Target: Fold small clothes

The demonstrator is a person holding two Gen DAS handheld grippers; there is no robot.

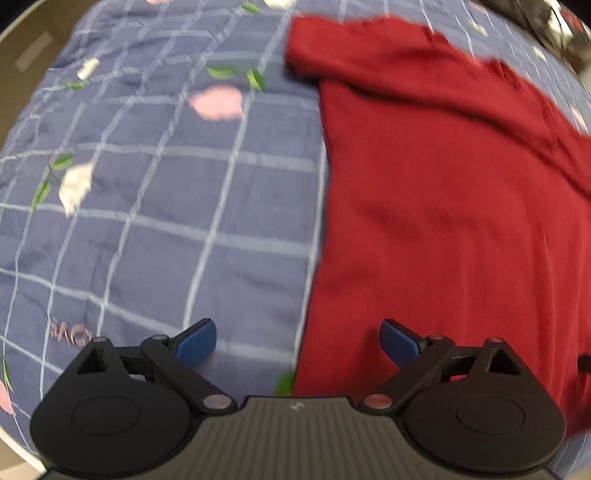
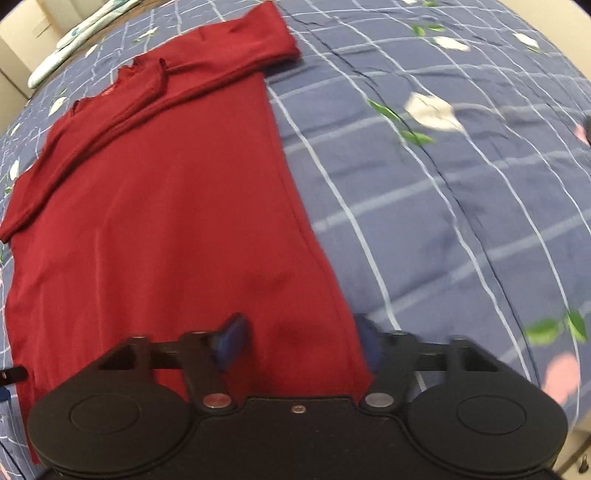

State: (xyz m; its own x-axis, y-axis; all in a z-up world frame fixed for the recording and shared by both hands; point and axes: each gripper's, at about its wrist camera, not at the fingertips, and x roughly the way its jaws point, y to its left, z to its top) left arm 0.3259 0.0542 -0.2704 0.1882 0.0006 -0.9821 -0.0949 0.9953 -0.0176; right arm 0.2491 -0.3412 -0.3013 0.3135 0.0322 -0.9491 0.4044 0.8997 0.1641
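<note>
A dark red long-sleeved top (image 1: 436, 206) lies flat on a blue checked bedspread (image 1: 147, 206), neckline away from me. In the left wrist view its left side edge runs down between the fingers of my left gripper (image 1: 297, 341), which is open and hovers above the hem's left corner. The right wrist view shows the same top (image 2: 155, 221) with one sleeve stretched to the upper right. My right gripper (image 2: 301, 341) is open and straddles the hem's right corner, its left pad (image 2: 231, 341) over the cloth, its right pad beside the edge.
The bedspread (image 2: 443, 206) has white grid lines and leaf and petal prints and spreads wide on both sides of the top. A rolled pale cloth (image 2: 74, 40) lies at the bed's far left. A dark object (image 1: 554, 26) sits at the far right corner.
</note>
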